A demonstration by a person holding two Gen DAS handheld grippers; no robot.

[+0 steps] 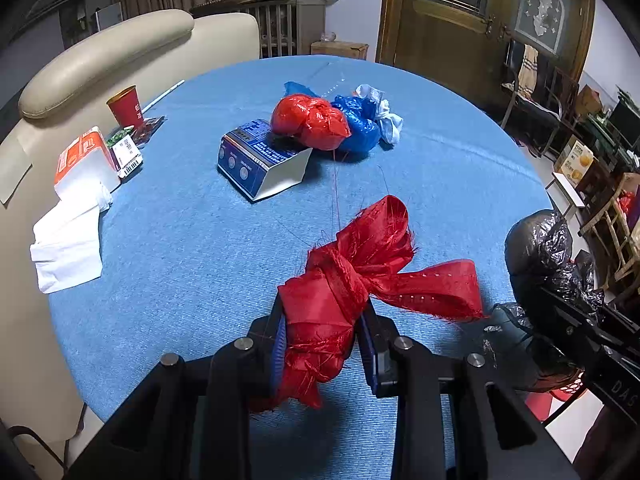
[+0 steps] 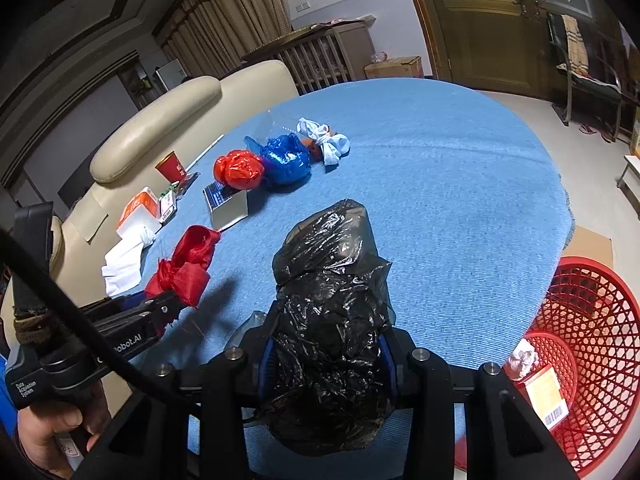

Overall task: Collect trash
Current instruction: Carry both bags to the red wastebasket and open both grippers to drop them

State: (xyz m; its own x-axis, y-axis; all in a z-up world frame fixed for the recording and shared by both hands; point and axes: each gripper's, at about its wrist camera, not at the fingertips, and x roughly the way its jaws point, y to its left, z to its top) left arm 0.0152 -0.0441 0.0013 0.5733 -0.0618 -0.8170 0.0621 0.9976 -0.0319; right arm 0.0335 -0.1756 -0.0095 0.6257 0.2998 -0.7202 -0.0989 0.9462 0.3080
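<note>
You are holding the left tool (image 1: 322, 344) clamped on a knotted bundle of frayed red woven ribbon (image 1: 352, 280), its blue-padded jaws pressing the lower knot while the loops and a long tail are fanning out above the round blue cloth-covered tabletop (image 1: 200, 240). You are holding the right tool (image 2: 326, 356) clamped on a crumpled black plastic bag (image 2: 332, 312), which is bulging well past the jaws in front and behind.

Risks, in my judgement:
- The ribbon is shedding loose threads, and its tail is trailing free; it is liable to snag on the tabletop cloth or drag nearby items as you are lifting.
- The grip is sitting low on the ribbon knot, so the slick fabric could be slipping out under a quick swing.
- The black bag is thin and soft; the jaws are squeezing only its middle, so it may be tearing or sliding free.
- Both tools are working close together, so a crossing move risks a collision.

Containers: the red plastic lattice basket (image 2: 592, 320) is standing on the floor just beside the tabletop's edge, on the right tool's side. It is already holding a crumpled white wad (image 2: 524, 354) and a yellowish carton with a barcode (image 2: 546, 394). Still lying on the tabletop are a red plastic bag ball (image 1: 310, 120), a blue plastic bag ball (image 1: 360, 120), a knotted white cloth (image 1: 388, 120) and an open blue-and-white carton (image 1: 260, 158).
</note>
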